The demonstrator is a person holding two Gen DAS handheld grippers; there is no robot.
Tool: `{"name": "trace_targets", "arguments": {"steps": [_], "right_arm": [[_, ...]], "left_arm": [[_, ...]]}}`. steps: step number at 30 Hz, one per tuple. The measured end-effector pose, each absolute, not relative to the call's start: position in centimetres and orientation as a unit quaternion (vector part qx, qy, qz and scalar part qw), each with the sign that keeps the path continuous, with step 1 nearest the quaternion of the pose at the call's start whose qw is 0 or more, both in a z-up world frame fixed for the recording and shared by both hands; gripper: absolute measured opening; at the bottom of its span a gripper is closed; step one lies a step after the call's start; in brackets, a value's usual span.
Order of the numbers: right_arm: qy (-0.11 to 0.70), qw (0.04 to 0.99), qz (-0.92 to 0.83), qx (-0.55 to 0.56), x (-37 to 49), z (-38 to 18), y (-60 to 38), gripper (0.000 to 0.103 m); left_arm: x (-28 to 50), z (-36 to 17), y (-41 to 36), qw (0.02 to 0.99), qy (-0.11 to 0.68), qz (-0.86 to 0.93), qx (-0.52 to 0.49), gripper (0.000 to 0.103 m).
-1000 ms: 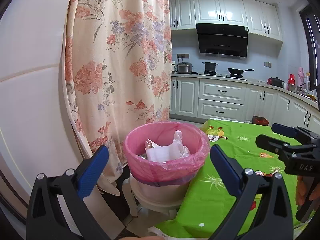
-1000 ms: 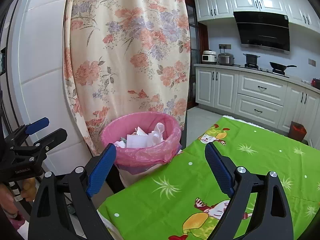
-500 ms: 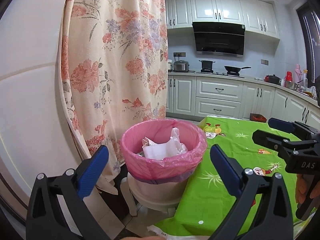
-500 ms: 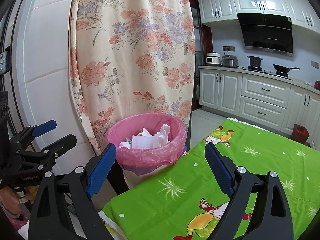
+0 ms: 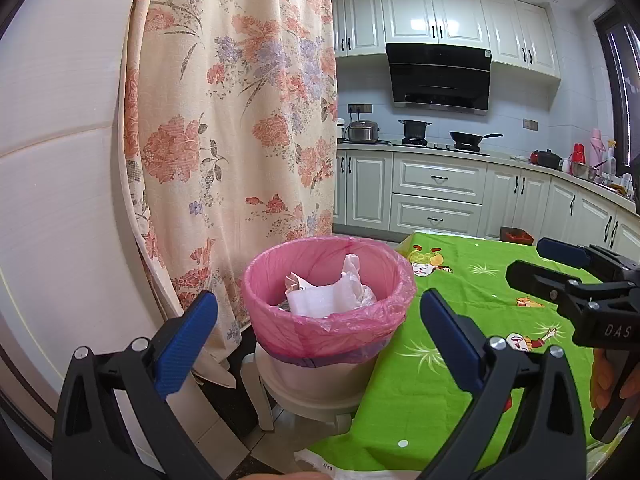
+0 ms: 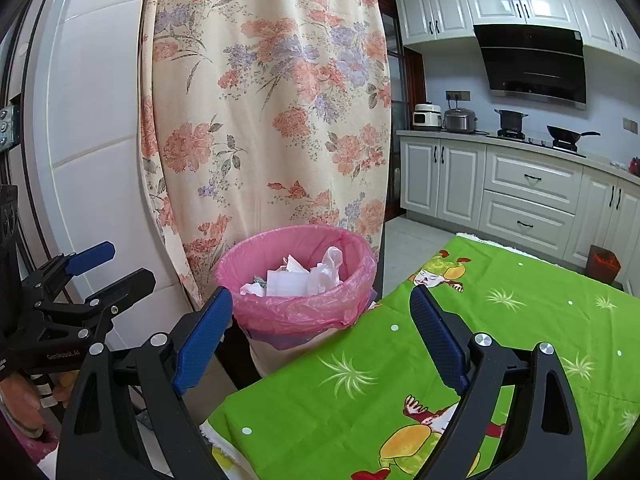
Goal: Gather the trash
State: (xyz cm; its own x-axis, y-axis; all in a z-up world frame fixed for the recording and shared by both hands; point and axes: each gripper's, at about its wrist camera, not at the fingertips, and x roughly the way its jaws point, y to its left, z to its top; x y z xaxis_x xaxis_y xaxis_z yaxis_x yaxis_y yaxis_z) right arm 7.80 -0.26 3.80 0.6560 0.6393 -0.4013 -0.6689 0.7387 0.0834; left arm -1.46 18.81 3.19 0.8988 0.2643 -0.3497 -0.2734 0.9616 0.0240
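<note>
A waste bin lined with a pink bag stands on a white stool beside the table corner, with crumpled white paper and tissue inside. My left gripper hovers open in front of the bin, nothing between its blue pads. My right gripper is also open and empty, held over the table corner just right of the bin. Each gripper shows in the other's view: the right one at the right edge, the left one at the left edge.
The table wears a green cartoon-print cloth. A floral curtain hangs right behind the bin, next to a white wall. Kitchen cabinets, a stove with pots and a range hood fill the background.
Both grippers have drifted slightly back and up; the bin sits a little lower and further off in both views. Both stay open and empty.
</note>
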Motion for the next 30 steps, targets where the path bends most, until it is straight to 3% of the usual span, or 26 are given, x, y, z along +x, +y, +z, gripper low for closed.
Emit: {"name": "trace_targets", "arguments": {"steps": [30], "right_arm": [[0.211,0.907,0.363,-0.034,7.63,3.49,0.07,0.085]], "left_arm": [[-1.35,3.00,18.92,0.974,0.182,0.135,-0.012,0.098]]}}
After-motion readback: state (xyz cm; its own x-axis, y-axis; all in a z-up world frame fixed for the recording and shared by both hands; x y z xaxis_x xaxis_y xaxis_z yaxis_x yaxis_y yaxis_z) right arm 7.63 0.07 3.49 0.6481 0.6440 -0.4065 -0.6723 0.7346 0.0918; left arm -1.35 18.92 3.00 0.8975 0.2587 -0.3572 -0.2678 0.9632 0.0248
